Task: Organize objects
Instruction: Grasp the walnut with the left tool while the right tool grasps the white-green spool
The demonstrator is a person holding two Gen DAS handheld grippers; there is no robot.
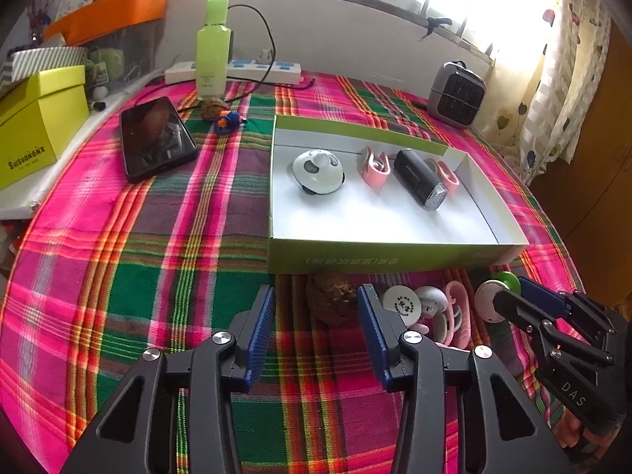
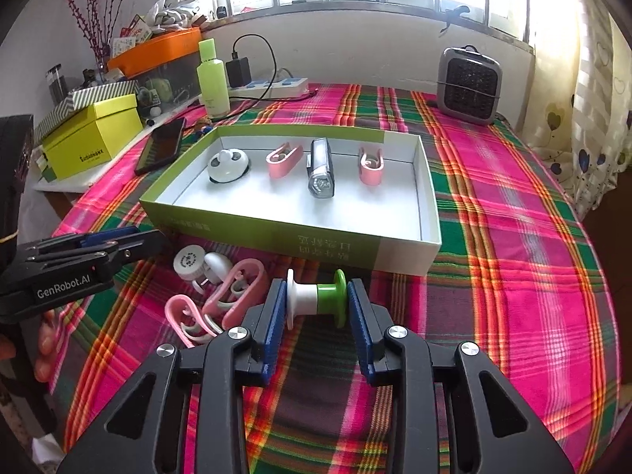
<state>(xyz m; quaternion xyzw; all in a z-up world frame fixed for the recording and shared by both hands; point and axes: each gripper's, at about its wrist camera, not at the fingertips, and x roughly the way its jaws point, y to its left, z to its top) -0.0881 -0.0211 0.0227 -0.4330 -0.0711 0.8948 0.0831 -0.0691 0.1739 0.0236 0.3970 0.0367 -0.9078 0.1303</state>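
Right gripper (image 2: pixel 317 303) clamps the spool (image 2: pixel 316 299) by its ends, just in front of the box (image 2: pixel 276 233). Left gripper (image 1: pixel 316 324) spread wide, walnut (image 1: pixel 331 302) between its fingers, untouched, near box front.

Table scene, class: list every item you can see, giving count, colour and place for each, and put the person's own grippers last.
Box tray: 1, green and white, table centre.
Panda-like gadget: 1, white and black, in tray.
Pink clips: 2, in tray.
Flashlight: 1, black, in tray between the clips.
Walnut: 1, brown, before tray.
Clutter pile: pink and white, before tray.
Phone: 1, black, left of tray.
Bottle: 1, green, at back.
Heater: 1, grey, back right.
Spool: 1, white and green, between the right fingers.
Left gripper: open around walnut.
Right gripper: closed on spool.
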